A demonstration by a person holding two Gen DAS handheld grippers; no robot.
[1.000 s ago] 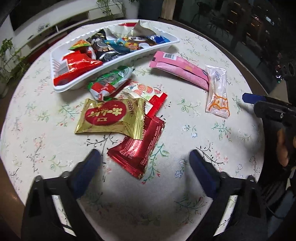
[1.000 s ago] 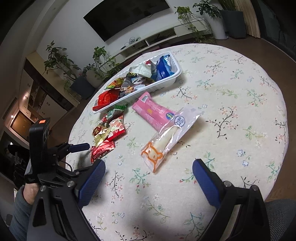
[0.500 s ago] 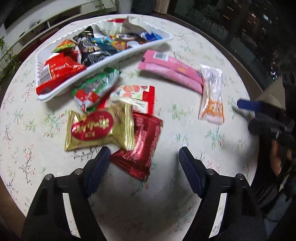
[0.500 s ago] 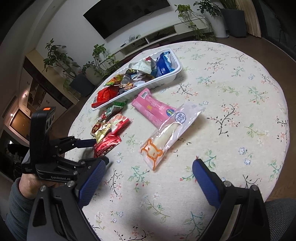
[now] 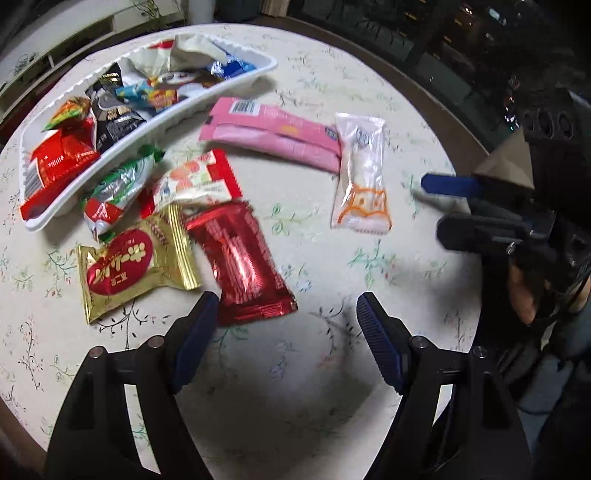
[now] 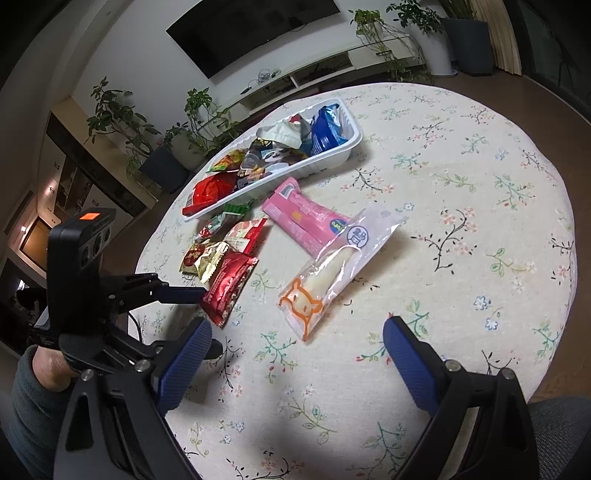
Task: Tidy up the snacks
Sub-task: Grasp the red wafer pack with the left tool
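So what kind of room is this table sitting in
Most likely a home living room: a large wall-mounted TV above a low white media console, potted houseplants along the wall, and a round table with a floral cloth.

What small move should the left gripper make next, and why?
Probably ease the left gripper forward and down, so that its open jaws come around the red packet. That packet lies nearest, just ahead of the left finger, outside the white tray.
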